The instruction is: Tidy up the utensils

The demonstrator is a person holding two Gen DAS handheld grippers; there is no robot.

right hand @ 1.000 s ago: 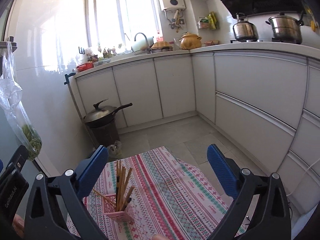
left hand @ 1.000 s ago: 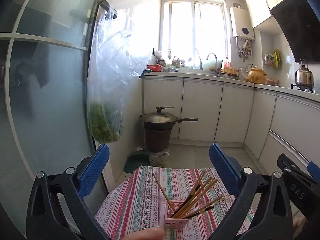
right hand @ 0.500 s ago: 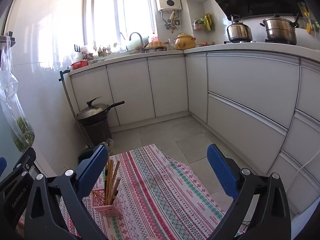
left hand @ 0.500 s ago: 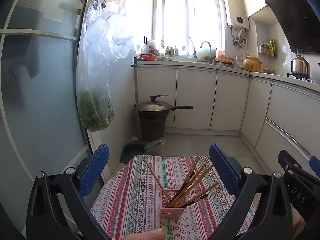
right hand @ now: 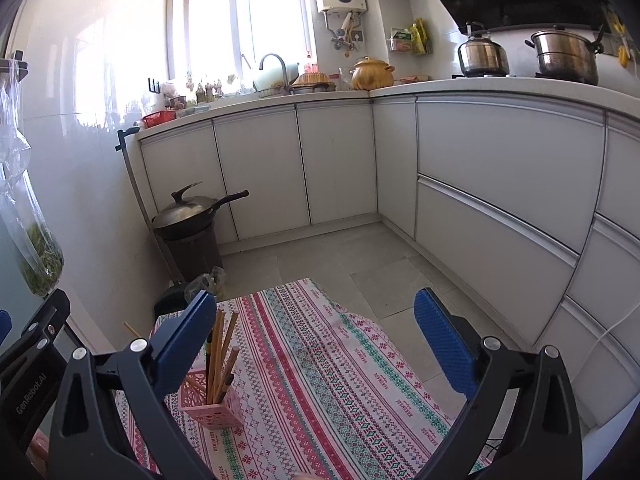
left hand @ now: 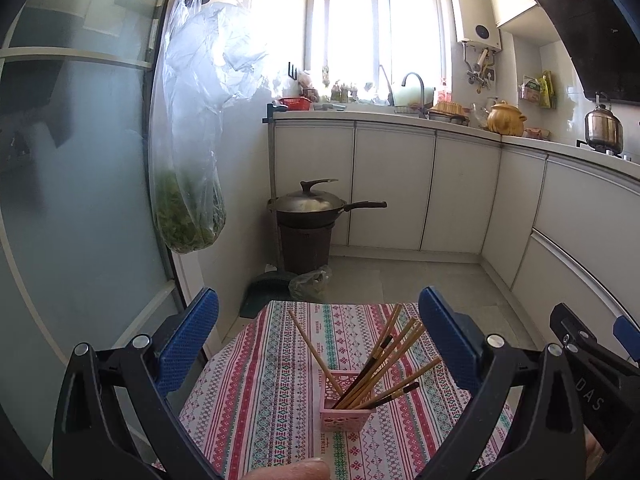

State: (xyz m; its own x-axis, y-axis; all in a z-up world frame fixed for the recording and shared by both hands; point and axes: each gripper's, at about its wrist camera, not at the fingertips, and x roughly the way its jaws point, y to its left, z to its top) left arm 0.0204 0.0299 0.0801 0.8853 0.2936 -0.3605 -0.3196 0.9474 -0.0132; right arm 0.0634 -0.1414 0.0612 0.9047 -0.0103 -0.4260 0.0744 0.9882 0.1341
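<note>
A pink perforated holder stands on a table with a striped patterned cloth. Several wooden chopsticks lean in it, fanned out. In the right wrist view the holder sits low left, its chopsticks upright. My left gripper is open and empty, held above and behind the holder. My right gripper is open and empty over the cloth, to the right of the holder.
A lidded wok rests on a dark bin by the white cabinets. A plastic bag of greens hangs at the glass door on the left. Pots stand on the counter to the right.
Both views have pulled back and risen a little, so more of the cloth shows and the holder sits further from the lower edge. Both grippers stay open and empty.
</note>
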